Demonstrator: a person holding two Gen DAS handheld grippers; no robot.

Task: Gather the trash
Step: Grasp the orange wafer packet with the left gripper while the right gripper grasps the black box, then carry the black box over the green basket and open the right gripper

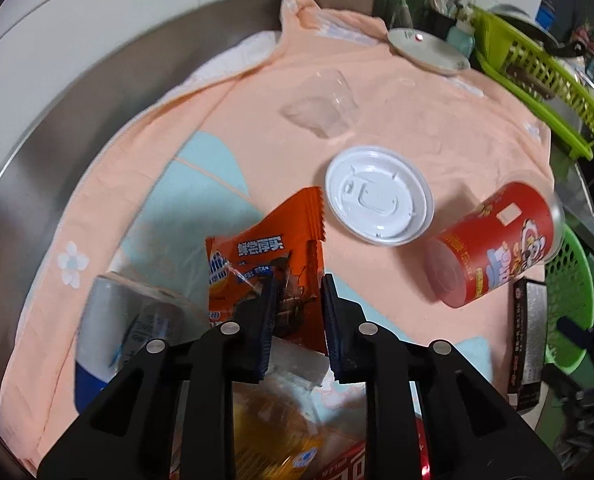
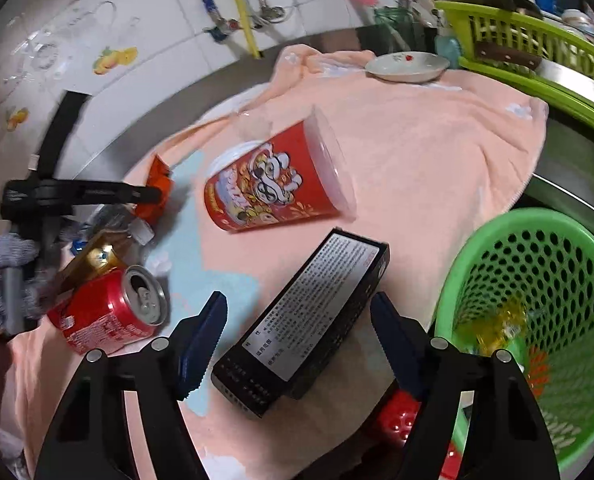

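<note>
The left gripper (image 1: 297,308) is clamped on the orange wrapper (image 1: 265,264): thin, crinkly, weightless, best pinched at an edge. The right gripper (image 2: 297,344) stands apart astride the black box (image 2: 309,320), which is stiff and light. Only the right wrist view shows the green basket (image 2: 569,232), right of those fingers.

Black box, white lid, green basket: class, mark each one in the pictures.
black box (image 2: 317,300): right wrist view, on its printed label.
white lid (image 1: 378,195): left wrist view, on its centre.
green basket (image 2: 545,216): right wrist view, on its far rim.
</note>
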